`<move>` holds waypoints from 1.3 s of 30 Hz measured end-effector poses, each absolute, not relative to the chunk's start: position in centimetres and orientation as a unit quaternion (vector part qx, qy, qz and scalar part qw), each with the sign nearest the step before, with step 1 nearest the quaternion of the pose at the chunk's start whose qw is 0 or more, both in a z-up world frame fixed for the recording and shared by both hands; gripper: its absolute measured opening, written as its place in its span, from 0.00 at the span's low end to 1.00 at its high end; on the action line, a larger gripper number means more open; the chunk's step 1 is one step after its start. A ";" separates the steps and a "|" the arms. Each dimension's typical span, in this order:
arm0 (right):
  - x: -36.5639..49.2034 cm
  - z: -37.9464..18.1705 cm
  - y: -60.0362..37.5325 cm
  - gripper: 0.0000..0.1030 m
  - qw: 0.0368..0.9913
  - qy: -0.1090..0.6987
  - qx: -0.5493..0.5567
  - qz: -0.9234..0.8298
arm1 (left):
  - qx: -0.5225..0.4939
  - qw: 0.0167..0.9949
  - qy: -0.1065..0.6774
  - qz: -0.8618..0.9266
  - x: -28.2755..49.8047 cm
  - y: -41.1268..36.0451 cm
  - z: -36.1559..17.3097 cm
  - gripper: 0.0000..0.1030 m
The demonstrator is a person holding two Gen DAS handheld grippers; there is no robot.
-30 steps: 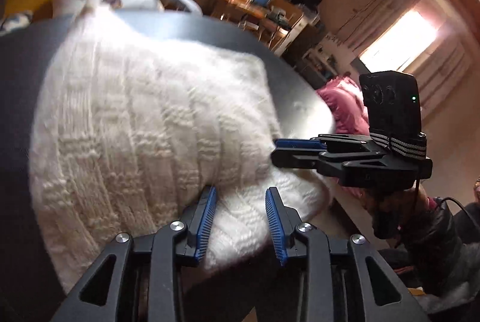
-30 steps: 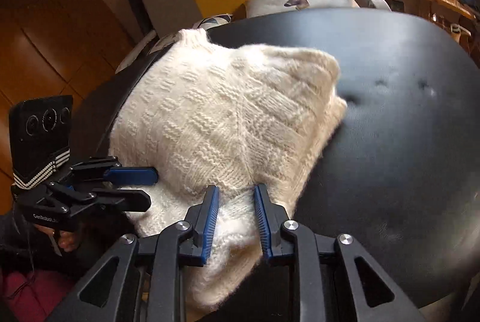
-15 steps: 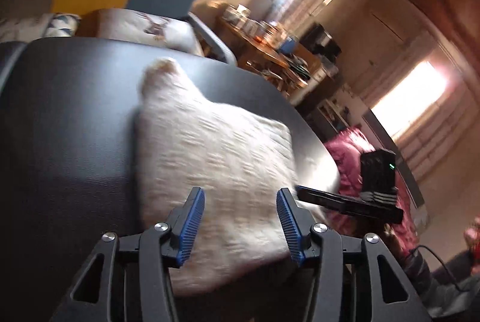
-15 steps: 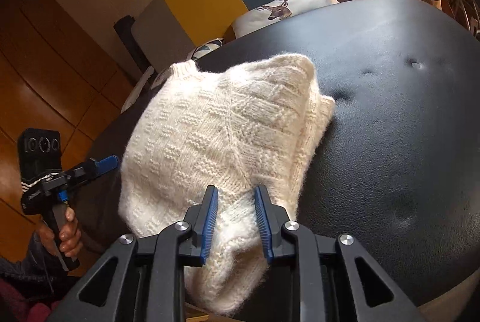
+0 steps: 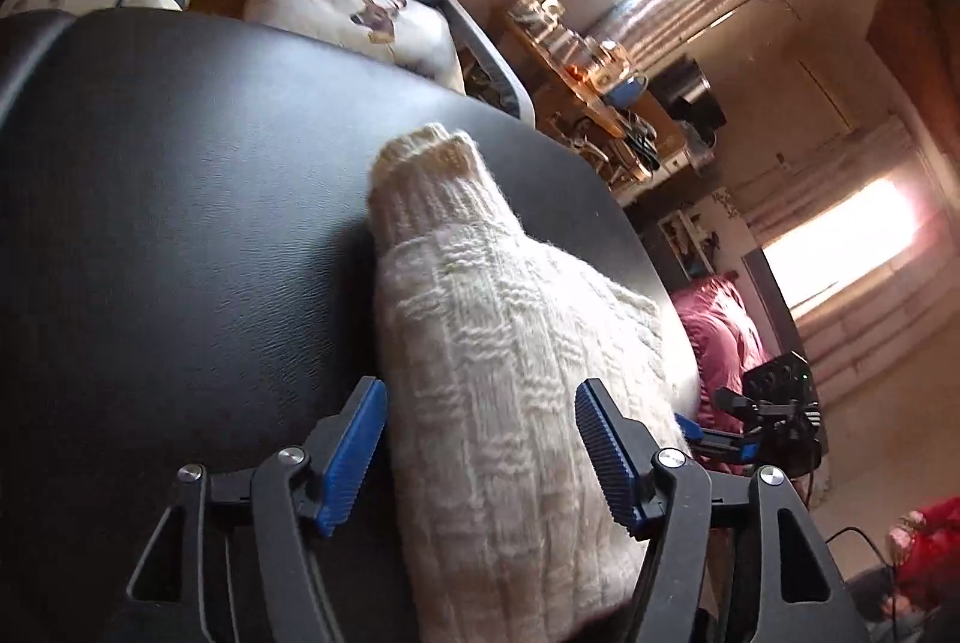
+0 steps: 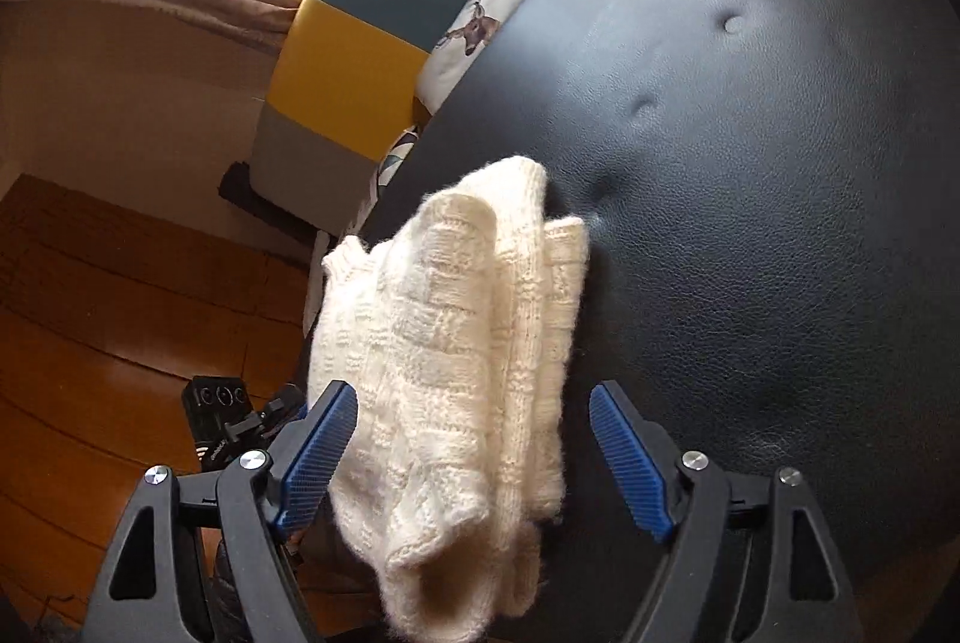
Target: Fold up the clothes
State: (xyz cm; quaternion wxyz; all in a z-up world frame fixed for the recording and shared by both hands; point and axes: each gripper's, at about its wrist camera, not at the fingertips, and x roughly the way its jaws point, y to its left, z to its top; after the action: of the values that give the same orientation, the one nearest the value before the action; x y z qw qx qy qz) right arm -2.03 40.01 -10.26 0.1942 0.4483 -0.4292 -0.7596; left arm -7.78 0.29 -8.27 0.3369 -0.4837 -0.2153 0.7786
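Observation:
A cream knitted sweater (image 5: 510,361) lies folded on a black leather seat (image 5: 180,199), its ribbed cuff pointing away from me. My left gripper (image 5: 480,454) stands open, one blue pad on each side of the sweater's near part, neither pressing on it. In the right wrist view the same sweater (image 6: 456,343) hangs over the edge of the seat (image 6: 750,223), and my right gripper (image 6: 474,454) is open with the knit lying between its spread fingers. The right gripper (image 5: 720,439) shows past the sweater in the left view; the left gripper (image 6: 258,427) shows low left in the right view.
A chair with yellow, teal and grey panels (image 6: 354,61) and printed cushions (image 5: 360,13) stands behind the seat. A cluttered wooden shelf (image 5: 588,67) lies beyond. A pink garment (image 5: 720,337) sits at right. Wooden floor (image 6: 120,313) runs along the seat's left side.
My right gripper was shut on the sweater's near edge and has opened wide. The left gripper opened further. Both cameras have tilted and swung, and the sweater now lies narrower.

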 end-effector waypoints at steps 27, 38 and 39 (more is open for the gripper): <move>-0.8 -8.9 35.1 0.36 0.186 -0.313 0.447 -0.817 | -0.471 0.414 -0.108 0.771 -9.1 9.2 -7.4 0.52; 6.1 -2.2 49.7 0.36 0.042 -0.329 0.330 -0.884 | -0.415 0.531 0.006 0.738 -11.8 29.1 -0.7 0.52; 6.3 -2.2 51.2 0.36 0.021 -0.331 0.326 -0.885 | -0.411 0.537 0.023 0.737 -12.0 31.2 -0.5 0.52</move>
State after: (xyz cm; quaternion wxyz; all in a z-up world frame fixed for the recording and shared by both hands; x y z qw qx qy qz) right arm 6.35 51.16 -2.17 0.0210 0.3258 -0.3310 -0.8854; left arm -11.99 31.19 -0.50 0.5369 -0.4107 0.0230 0.7366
